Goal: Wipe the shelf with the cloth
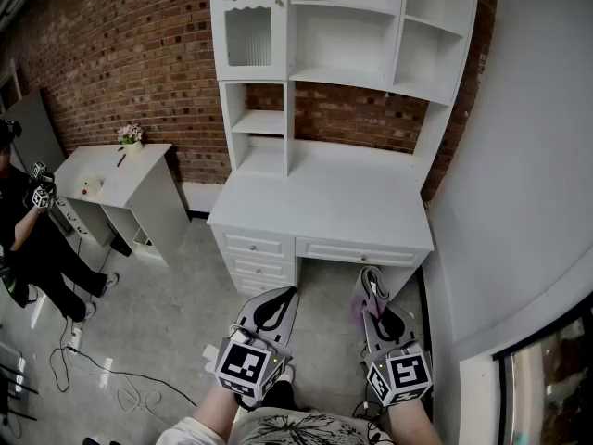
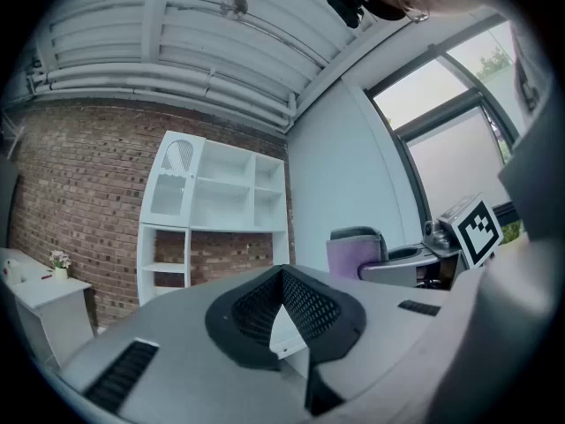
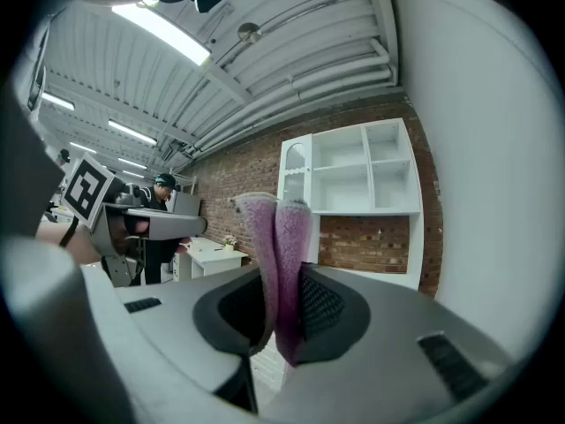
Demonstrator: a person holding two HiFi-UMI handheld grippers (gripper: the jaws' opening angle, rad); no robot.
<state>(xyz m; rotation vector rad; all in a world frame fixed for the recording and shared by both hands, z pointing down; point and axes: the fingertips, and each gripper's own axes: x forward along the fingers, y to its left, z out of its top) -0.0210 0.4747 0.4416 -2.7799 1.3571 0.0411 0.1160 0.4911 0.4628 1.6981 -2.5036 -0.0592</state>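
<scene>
The white shelf unit [image 1: 343,63] stands on a white desk [image 1: 324,202] against the brick wall, ahead of me; it also shows in the distance as the shelf unit [image 2: 216,206] and the shelf unit [image 3: 362,179]. A purple cloth [image 1: 371,290] hangs folded out of my right gripper [image 1: 375,306], which is shut on it. In the right gripper view the cloth [image 3: 278,254] sticks up between the black pads of that gripper [image 3: 284,303]. My left gripper [image 1: 278,299] is held low beside it, its tips [image 2: 282,274] meeting with nothing between them. Both grippers are well short of the desk.
A small white side table [image 1: 116,179] with a flower pot [image 1: 130,135] stands at the left. A person [image 1: 28,239] in dark clothes stands beside it. Cables [image 1: 93,369] lie on the grey floor. A white wall [image 1: 528,202] runs close on the right.
</scene>
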